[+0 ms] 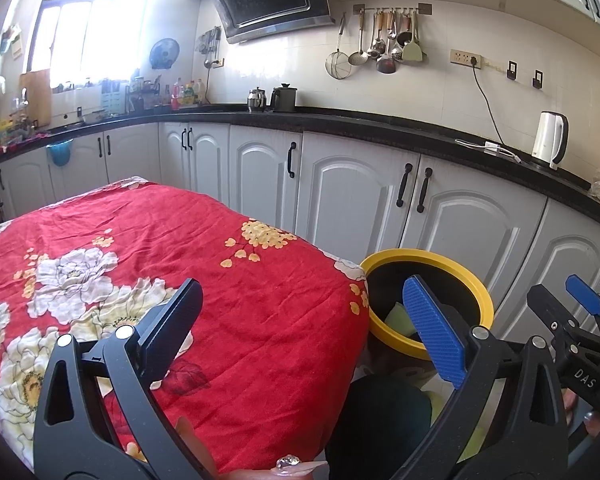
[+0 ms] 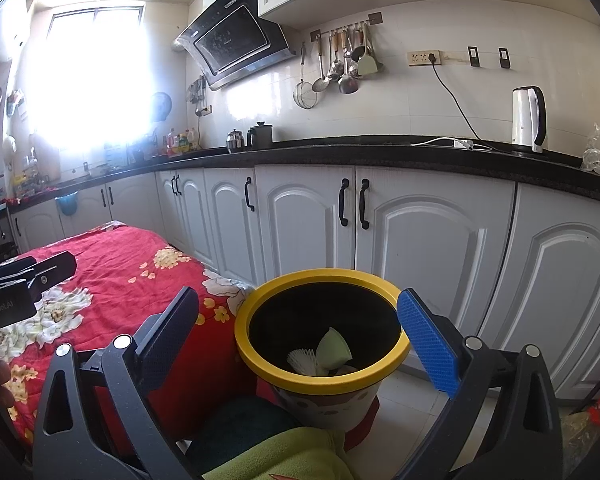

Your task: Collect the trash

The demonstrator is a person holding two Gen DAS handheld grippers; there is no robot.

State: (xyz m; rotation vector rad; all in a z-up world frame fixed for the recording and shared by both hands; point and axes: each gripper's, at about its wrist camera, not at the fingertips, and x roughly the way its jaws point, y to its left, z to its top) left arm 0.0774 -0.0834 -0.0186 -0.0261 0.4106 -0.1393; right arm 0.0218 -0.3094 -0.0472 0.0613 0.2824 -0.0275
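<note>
Grippers first: left gripper (image 1: 300, 328) and right gripper (image 2: 300, 332) both gape wide, holding nothing. Just beyond, yellow-rimmed trash bin (image 2: 260, 356) holds paper cupcake liner (image 2: 303, 360) and pale green cup (image 2: 334, 350). Probably featherlight, crushable stuff; pinch an edge gently. Red floral tablecloth (image 1: 220, 240) looks bare.

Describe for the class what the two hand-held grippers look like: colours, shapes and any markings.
Each gripper, left gripper and right gripper, has a black triangular frame with cut-out holes and round silver bolts. Its two flat, paddle-shaped fingers are textured: one black, one bright blue. Seen from the opposite camera, the right gripper's body reads "DAS" in white and the left's "GenRoboLAI". No cables are visible.
</note>
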